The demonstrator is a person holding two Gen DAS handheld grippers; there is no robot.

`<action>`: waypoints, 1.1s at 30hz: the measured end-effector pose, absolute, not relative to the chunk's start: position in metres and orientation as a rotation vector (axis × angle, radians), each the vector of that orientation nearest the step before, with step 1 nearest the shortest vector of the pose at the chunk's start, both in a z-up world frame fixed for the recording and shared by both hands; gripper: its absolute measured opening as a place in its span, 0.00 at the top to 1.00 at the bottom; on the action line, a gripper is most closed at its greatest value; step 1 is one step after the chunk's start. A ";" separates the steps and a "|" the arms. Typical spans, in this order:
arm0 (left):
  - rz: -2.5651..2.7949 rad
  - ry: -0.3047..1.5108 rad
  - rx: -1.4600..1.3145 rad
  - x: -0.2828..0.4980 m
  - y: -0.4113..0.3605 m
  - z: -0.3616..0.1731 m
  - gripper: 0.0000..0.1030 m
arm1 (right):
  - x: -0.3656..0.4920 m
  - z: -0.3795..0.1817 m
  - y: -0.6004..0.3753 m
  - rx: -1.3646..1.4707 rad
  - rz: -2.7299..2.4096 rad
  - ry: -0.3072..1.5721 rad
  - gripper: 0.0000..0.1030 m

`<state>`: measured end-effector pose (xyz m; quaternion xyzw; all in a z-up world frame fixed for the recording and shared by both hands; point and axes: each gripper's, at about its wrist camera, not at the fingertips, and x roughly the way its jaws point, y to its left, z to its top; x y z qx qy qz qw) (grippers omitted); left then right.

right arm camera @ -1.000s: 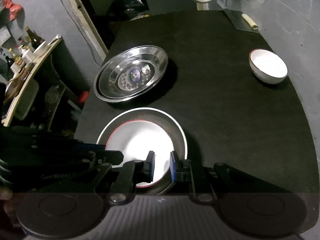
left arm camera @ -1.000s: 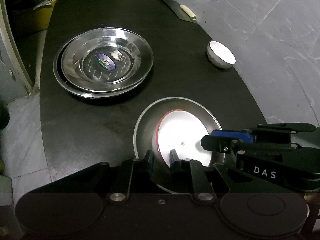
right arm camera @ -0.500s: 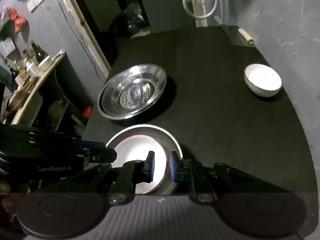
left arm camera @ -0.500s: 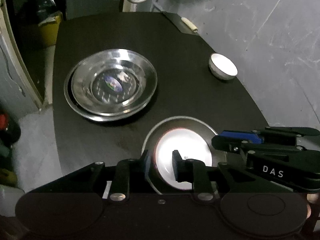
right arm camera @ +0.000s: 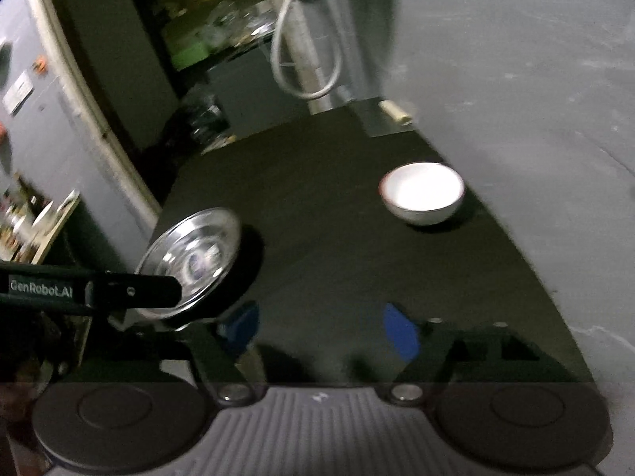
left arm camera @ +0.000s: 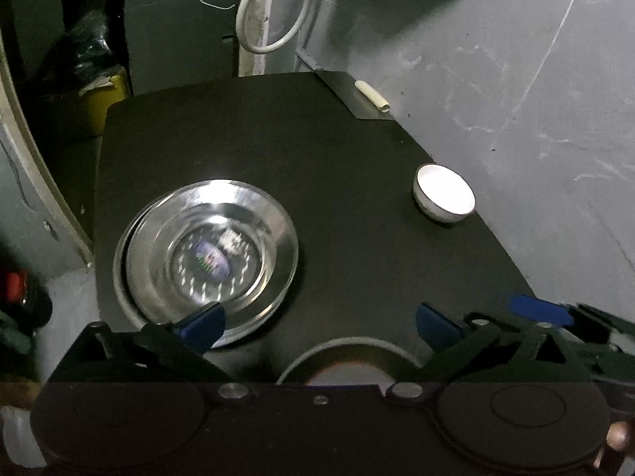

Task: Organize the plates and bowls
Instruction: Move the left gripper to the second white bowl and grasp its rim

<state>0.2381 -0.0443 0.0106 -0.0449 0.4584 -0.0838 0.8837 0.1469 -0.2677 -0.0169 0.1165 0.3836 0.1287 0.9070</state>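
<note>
Stacked steel plates [left arm camera: 206, 256] sit at the left of the black table [left arm camera: 357, 182]; they also show in the right wrist view [right arm camera: 194, 258]. A grey plate holding a white red-rimmed dish [left arm camera: 345, 363] lies at the near edge, half hidden under my left gripper [left arm camera: 317, 323], which is open and empty above it. A small white bowl [left arm camera: 444, 196] stands at the table's right edge, also in the right wrist view [right arm camera: 422, 192]. My right gripper [right arm camera: 317, 327] is open and empty over bare table. It shows in the left wrist view [left arm camera: 555, 329] at the right.
A flat metal blade with a pale handle [left arm camera: 371, 95] lies at the table's far right corner. A grey wall [left arm camera: 516, 79] runs along the right. A white hose [left arm camera: 270, 12] hangs behind the table. Shelves with clutter [right arm camera: 31, 222] stand at the left.
Both grippers opened, let go of the grey plate with the white dish, and drew back and up. The plate now lies at the near edge.
</note>
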 end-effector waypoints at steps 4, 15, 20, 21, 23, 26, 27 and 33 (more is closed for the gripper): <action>-0.173 0.961 -0.044 0.265 -0.062 0.007 0.01 | 0.154 -0.031 -0.289 0.320 0.222 0.778 0.03; -0.280 0.930 0.033 0.361 -0.126 -0.004 0.01 | 0.207 -0.069 -0.326 0.467 0.063 0.740 0.00; -0.352 0.944 0.101 0.401 -0.152 -0.019 0.01 | 0.229 -0.074 -0.326 0.493 0.049 0.716 0.00; -0.362 0.950 0.111 0.407 -0.156 -0.022 0.01 | 0.232 -0.074 -0.326 0.497 0.043 0.704 0.00; -0.376 0.968 0.128 0.422 -0.164 -0.029 0.01 | 0.241 -0.075 -0.325 0.492 0.023 0.689 0.01; -0.383 0.994 0.144 0.438 -0.168 -0.036 0.01 | 0.252 -0.077 -0.324 0.487 -0.007 0.683 0.04; -0.383 0.998 0.148 0.442 -0.169 -0.038 0.01 | 0.256 -0.078 -0.324 0.486 -0.014 0.683 0.05; -0.407 1.030 0.180 0.452 -0.172 -0.046 0.01 | 0.271 -0.082 -0.322 0.477 -0.050 0.689 0.12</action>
